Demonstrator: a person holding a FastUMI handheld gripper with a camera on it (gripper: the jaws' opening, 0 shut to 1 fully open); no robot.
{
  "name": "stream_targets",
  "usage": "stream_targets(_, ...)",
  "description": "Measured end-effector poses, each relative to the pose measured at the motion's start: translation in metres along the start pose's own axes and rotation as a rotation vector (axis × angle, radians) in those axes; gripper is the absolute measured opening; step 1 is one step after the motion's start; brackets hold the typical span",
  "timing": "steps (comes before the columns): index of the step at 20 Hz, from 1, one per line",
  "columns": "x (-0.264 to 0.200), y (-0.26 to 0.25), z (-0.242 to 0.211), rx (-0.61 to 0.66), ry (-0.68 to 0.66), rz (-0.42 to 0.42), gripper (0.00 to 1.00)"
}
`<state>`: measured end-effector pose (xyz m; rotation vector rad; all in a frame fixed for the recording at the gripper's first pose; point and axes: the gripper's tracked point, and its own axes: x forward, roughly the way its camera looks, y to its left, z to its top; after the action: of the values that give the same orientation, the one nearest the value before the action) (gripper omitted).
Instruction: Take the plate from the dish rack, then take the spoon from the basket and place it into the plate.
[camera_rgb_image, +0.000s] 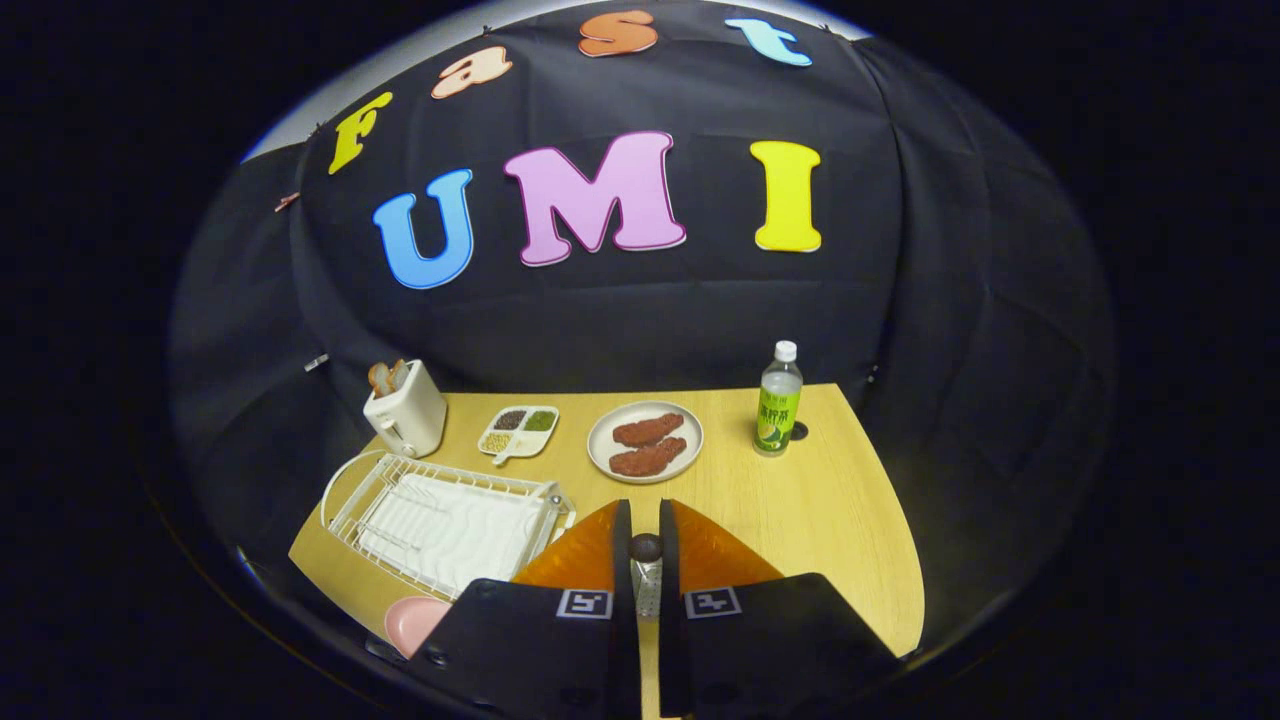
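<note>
Tongs (646, 525) at lower centre nearly closed, pinching a metal spoon with dark round end (646, 560). Lower left: pale pink round plate (410, 622) on yellow wooden worktop (800, 510), beside white wire dish rack (440, 520).

I was working in a staged booth got up as a kitchen corner, not a real home. Black cloth hung as the wall behind a small wooden worktop (800, 500). On it stood a white toaster (407, 410) with bread in its slots, a white wire dish rack (440, 520), a divided tray of beans (518, 431), a plate of meat (645, 441) and a drink bottle (778, 402). My fingers (646, 550) were closed on a spoon (646, 575) above the worktop.
</note>
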<state>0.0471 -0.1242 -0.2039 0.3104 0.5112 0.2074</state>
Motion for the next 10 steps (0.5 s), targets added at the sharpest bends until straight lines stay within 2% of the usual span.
stream_targets(5,-0.038,0.056,0.038,-0.035,-0.054,0.085,0.11)
stream_targets(10,-0.07,0.145,0.01,-0.022,0.031,0.257,0.11)
